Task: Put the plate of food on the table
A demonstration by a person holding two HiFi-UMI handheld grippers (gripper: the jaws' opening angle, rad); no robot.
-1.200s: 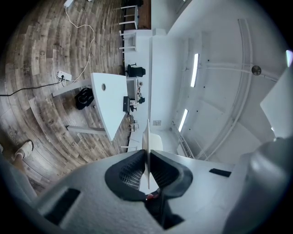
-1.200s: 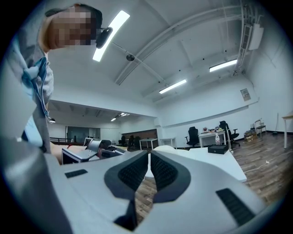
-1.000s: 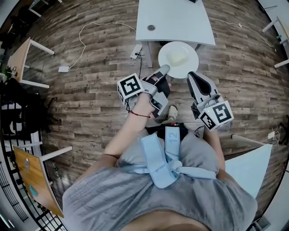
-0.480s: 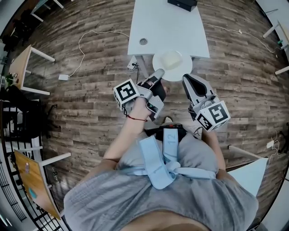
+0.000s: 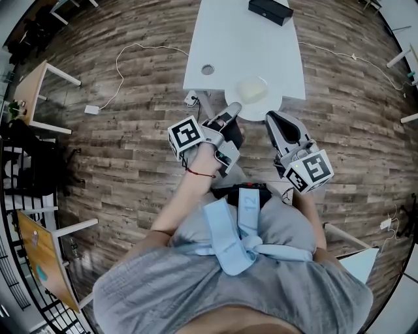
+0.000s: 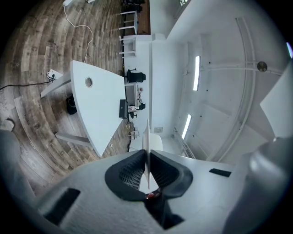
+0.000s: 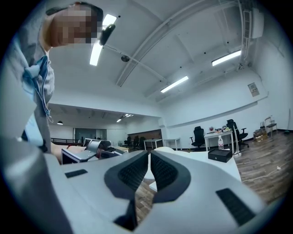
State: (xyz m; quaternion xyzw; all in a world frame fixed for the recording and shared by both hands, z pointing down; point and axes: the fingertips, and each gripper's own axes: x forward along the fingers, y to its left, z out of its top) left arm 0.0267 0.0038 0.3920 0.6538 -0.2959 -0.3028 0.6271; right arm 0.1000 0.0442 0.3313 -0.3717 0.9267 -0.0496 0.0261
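White plate (image 5: 260, 111) in left gripper (image 5: 233, 107) jaws overlaps table (image 5: 228, 45); strap (image 5: 248, 212) reads 12.

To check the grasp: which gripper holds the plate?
The left gripper: its jaws clamp the plate edge-on by its rim. The right gripper holds nothing.

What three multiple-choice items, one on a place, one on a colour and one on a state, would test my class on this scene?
1. Where is the plate?
A. on the floor
B. at the near edge of the white table
C. on a wooden desk

2. What colour is the box on the table?
A. black
B. red
C. yellow

3. How are the fingers of the left gripper?
A. wide apart
B. shut on a cable
C. shut on the plate's rim

Answers: 1 B, the head view shows the plate overlapping the table's near edge. 2 A, the box is plainly black. 3 C, the left gripper view shows the rim pinched edge-on.
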